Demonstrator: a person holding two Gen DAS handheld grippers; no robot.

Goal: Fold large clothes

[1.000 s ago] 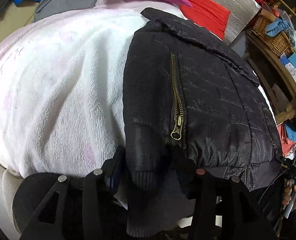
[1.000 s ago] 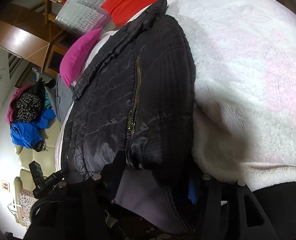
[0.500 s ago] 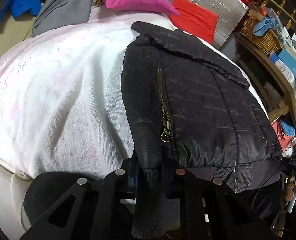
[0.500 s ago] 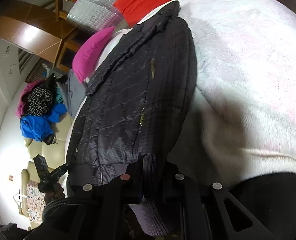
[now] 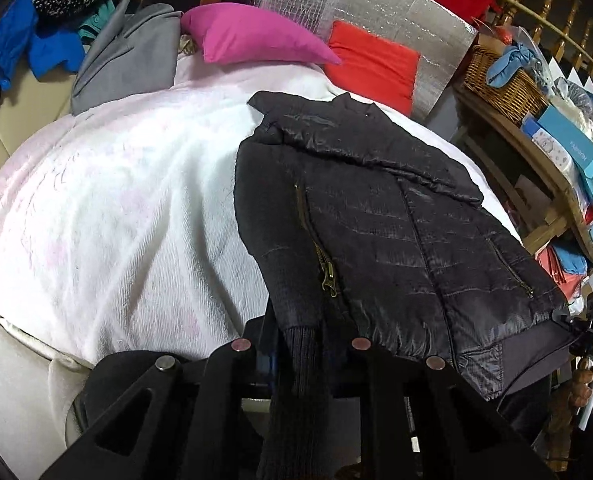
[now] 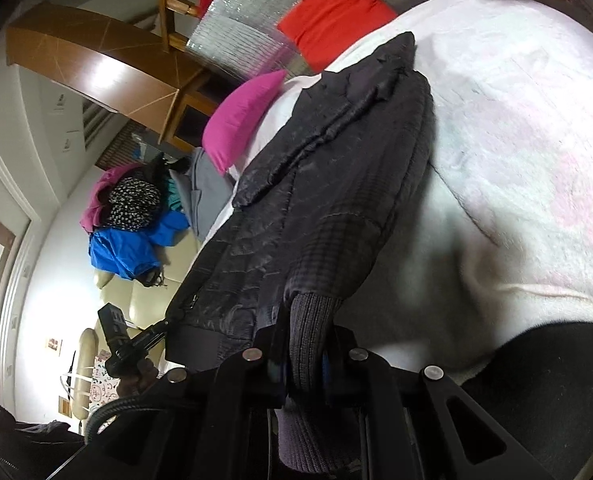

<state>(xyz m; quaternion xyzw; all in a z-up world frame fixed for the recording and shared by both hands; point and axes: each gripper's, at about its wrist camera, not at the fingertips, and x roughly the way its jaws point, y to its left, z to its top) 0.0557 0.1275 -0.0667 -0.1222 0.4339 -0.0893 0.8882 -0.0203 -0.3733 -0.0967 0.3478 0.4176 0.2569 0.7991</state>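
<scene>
Left wrist view, black jacket (image 5: 380,216) lying flat on the white blanket (image 5: 108,216), left gripper (image 5: 300,348) pinching its ribbed cuff (image 5: 302,364), right wrist view, right gripper (image 6: 306,354) pinching the other knitted cuff (image 6: 310,320), probably a sleeve end.

A broad bare stretch of white blanket (image 5: 108,216) lies open left of the black jacket (image 5: 376,232); a pink cushion (image 5: 252,36), red cushion (image 5: 372,64) and grey garment (image 5: 128,52) crowd the far edge, a cluttered wooden shelf (image 5: 536,160) hems the right
</scene>
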